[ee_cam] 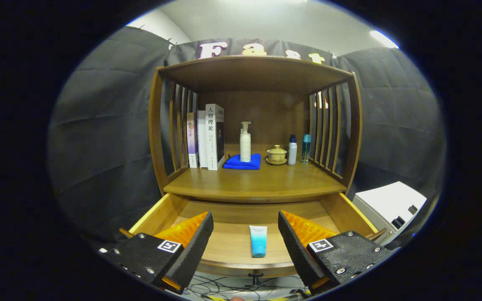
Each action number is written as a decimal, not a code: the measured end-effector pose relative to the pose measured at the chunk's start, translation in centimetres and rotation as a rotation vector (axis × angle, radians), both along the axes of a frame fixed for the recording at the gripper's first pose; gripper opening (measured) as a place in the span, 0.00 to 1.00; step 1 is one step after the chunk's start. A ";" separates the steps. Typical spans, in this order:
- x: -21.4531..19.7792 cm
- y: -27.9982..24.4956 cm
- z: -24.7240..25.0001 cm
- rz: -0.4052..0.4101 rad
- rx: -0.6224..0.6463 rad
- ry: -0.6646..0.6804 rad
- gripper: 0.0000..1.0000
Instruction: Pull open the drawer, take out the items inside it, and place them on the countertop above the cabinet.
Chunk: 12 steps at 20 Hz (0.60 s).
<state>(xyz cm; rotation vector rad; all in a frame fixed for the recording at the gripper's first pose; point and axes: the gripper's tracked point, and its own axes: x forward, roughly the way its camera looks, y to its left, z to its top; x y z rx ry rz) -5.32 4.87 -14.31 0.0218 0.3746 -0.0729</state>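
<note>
Gripper (245, 240) fingers spread, empty, over the open drawer (157, 213); the tube (258, 241) looked light, squashy, best pinched mid-body.

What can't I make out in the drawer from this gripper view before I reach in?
- Drawer side corners: covered by the open tool's fingers, so anything beside the blue tube is hidden.
- Drawer back: tucked under the countertop.
- Drawer knob: partly below the front edge.
</note>
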 end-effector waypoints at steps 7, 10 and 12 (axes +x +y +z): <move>3.6 -3.1 -3.4 -0.082 -0.095 0.201 0.95; 3.4 -4.3 -6.3 -0.113 -0.104 0.319 0.95; 3.6 -4.9 -7.8 -0.135 -0.106 0.378 0.95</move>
